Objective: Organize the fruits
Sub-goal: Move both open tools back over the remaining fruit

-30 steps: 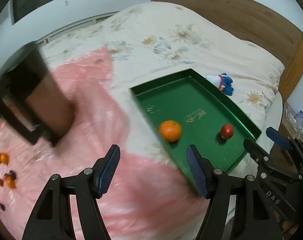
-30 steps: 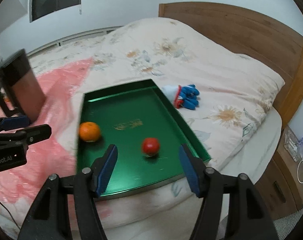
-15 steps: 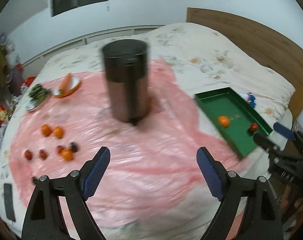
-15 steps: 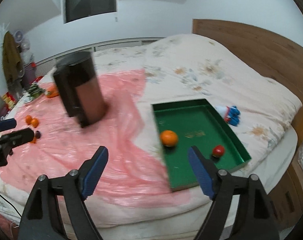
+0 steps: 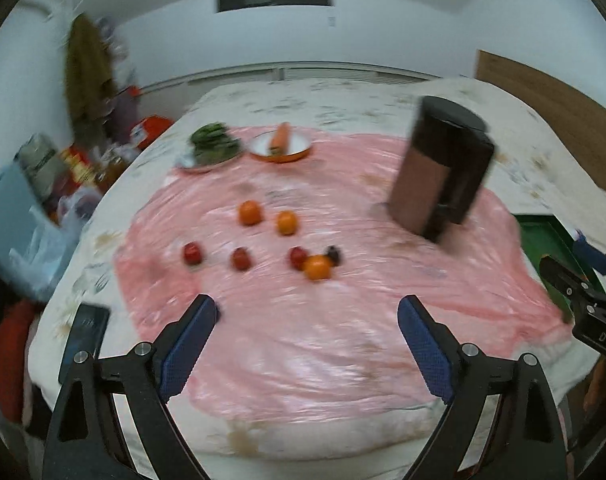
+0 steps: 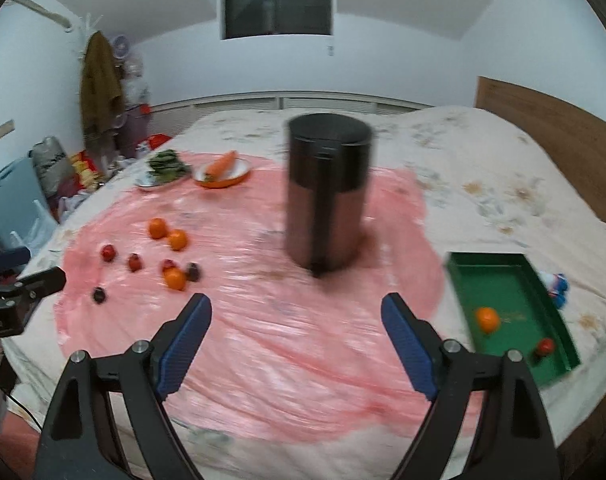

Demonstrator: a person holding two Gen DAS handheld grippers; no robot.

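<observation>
Presently, left wrist view: left gripper (image 5: 305, 338) spread wide, holding nothing, hovering over pink sheet (image 5: 327, 344) on bed. Loose fruit ahead on sheet: two oranges (image 5: 250, 213) side by side, third orange (image 5: 317, 267) nearer, touching or just beside a red fruit (image 5: 298, 257) and a dark fruit (image 5: 334, 255); two more red ones to their left. Dark canister (image 5: 443, 176) at right, blurred. Green tray (image 5: 543, 236) partly visible at far right edge.

Right wrist view: right gripper (image 6: 297, 338) likewise wide open and empty. Green tray (image 6: 499, 280) on bedspread at right, containing one orange (image 6: 487, 319) and one red fruit (image 6: 545, 346), well apart. Canister (image 6: 329, 192) upright at centre. Carrot on plate (image 6: 223, 174) beyond.
</observation>
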